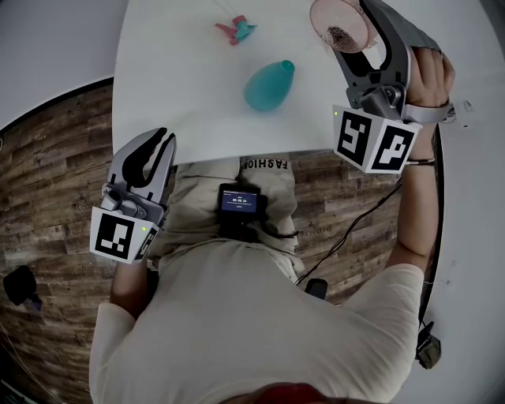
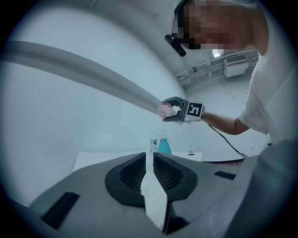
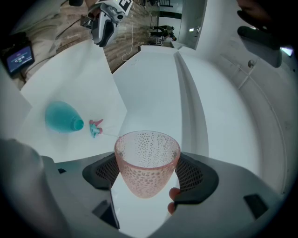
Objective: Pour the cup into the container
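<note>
One light, stiff, likely slippery cup (image 3: pixel 147 160) is being clenched mid-wall by the right claw (image 3: pixel 149 173); left claw (image 2: pixel 150 170) is hanging closed, empty.

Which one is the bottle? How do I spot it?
Look at the white table. Near its middle stands the bottle, beside a small pink-and-teal spray top. It is fat and all teal; the cup held in the right gripper is pink.
</note>
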The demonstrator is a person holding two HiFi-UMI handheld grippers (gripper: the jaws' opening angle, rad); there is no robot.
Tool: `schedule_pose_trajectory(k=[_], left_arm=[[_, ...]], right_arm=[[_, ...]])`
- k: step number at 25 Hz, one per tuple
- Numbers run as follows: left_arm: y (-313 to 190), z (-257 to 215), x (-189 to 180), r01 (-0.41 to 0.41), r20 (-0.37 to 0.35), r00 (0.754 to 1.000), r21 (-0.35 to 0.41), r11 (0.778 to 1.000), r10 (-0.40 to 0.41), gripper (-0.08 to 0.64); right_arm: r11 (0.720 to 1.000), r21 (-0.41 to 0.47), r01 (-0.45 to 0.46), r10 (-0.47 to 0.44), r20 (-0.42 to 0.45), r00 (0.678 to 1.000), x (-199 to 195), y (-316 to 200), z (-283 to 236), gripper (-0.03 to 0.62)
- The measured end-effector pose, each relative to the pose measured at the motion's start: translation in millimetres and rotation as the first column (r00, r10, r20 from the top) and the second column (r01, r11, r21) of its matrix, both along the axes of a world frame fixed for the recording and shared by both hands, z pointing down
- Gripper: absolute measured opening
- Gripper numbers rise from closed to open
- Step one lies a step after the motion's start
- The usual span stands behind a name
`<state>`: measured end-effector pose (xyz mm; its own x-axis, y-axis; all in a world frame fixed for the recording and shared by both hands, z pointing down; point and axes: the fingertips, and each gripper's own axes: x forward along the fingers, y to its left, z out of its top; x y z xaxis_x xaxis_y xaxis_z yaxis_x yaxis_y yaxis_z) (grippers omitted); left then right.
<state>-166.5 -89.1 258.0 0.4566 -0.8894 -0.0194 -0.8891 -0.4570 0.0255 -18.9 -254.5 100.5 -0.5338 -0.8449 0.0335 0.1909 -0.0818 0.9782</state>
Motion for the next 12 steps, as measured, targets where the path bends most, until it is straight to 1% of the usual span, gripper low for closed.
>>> schedule_pose_trajectory(k=[5,12], left_arm=[[0.0,1.7,-0.3,0.002,-0.001,1.000,-0.003,1.000,-0.002,0.057],[0.7,2.0,-0.5,0.006,0.002,1.000,-0.006,1.000,-0.006,0.057]], right_arm=[[0.999,0.048,0.013,-0.012,-0.008,1.000,-0.3,-1.3,0.5,0.373],[0.994,0.101,0.043,-0.044,0.007,0.999,-0.9,-0.1,-2.1,0.373]])
